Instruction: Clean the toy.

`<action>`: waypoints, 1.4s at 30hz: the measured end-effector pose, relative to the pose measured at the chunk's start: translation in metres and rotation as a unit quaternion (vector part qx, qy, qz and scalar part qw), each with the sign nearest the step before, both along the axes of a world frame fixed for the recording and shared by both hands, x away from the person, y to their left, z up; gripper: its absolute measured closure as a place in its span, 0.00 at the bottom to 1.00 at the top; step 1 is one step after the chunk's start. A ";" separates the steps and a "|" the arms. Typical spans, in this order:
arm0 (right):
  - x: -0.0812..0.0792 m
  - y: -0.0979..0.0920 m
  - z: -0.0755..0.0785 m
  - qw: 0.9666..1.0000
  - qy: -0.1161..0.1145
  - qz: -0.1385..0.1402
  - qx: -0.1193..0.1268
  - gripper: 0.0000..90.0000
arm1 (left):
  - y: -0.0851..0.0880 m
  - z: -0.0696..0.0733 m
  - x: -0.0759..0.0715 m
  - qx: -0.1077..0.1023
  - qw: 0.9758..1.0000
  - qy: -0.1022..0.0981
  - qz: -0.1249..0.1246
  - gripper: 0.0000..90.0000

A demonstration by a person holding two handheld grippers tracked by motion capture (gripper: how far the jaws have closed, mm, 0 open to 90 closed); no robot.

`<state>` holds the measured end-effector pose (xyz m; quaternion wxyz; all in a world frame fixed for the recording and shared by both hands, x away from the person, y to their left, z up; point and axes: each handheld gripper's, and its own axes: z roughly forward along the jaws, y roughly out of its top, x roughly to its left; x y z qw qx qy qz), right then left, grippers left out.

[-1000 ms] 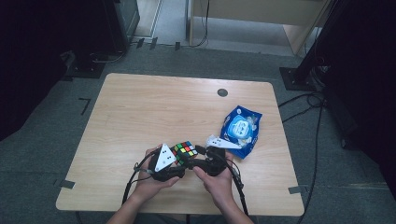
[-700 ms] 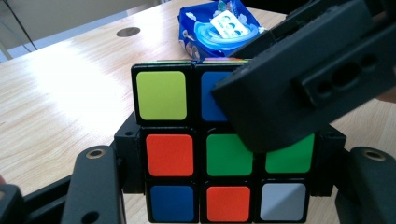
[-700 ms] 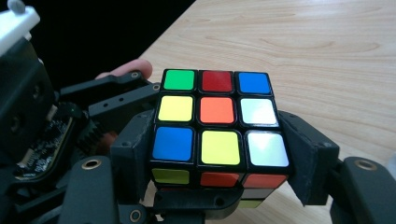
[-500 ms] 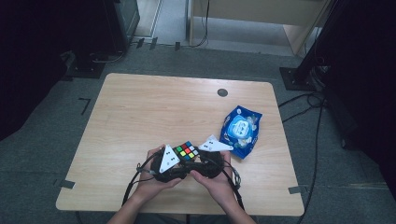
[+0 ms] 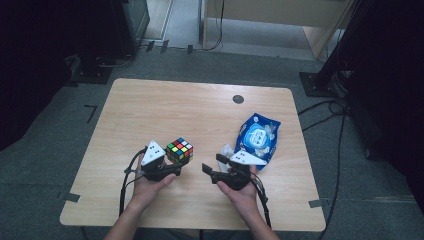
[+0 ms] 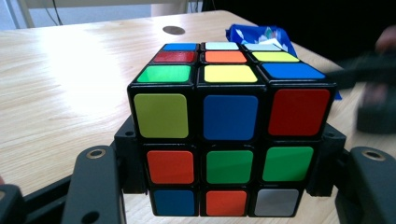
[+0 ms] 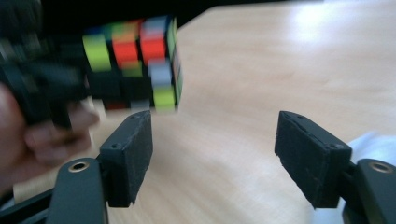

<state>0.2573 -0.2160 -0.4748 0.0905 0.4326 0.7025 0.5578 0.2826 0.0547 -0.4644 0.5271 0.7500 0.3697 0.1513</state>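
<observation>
Holding the colourful cube [image 5: 180,150] tight between its jaws, the left gripper [image 5: 167,167] keeps it just above the wooden table [image 5: 150,110]. Next to it, the right gripper [image 5: 212,170] has just been opening, its jaws wide apart with nothing between them. A blue packet [image 5: 257,135] lies at the right.

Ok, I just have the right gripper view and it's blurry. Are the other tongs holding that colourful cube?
Observer: Yes. The left tongs are shut on the cube, with the pads pressing on its lower sides.
Operator: What colour is the middle square on top?
Observer: Orange.
Operator: Is anything else on the table?
Observer: A blue packet lies on the table just past your right tongs. Those tongs have just been opening and have nothing between them.
</observation>
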 end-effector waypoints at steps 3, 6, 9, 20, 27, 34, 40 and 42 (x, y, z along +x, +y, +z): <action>-0.004 0.026 -0.011 0.999 -0.003 0.036 -0.018 0.25 | -0.004 0.002 -0.002 -0.007 1.000 0.003 -0.008 0.38; -0.007 0.044 -0.011 0.999 -0.014 0.039 -0.026 0.22 | -0.013 0.001 -0.005 -0.010 1.000 0.008 -0.021 0.38; -0.009 0.052 -0.010 0.999 -0.026 0.021 -0.023 0.25 | -0.020 -0.001 -0.007 -0.009 0.999 0.013 -0.032 0.38; -0.015 0.052 -0.010 0.997 -0.057 0.010 -0.042 0.38 | -0.025 -0.002 -0.009 -0.012 0.999 0.016 -0.039 0.38; -0.017 0.051 -0.011 0.994 -0.085 0.018 -0.070 0.38 | -0.024 -0.002 -0.007 -0.019 0.998 0.030 -0.046 0.37; -0.023 0.057 -0.017 0.979 -0.140 0.028 -0.146 0.38 | -0.020 0.000 -0.004 -0.024 0.997 0.044 -0.063 0.37; -0.022 0.059 -0.019 0.974 -0.149 0.026 -0.171 0.38 | -0.022 0.000 -0.005 0.001 0.998 0.035 -0.057 0.37; -0.020 0.059 -0.021 0.972 -0.146 0.030 -0.179 0.34 | -0.019 0.002 -0.005 -0.005 0.998 0.029 -0.048 0.38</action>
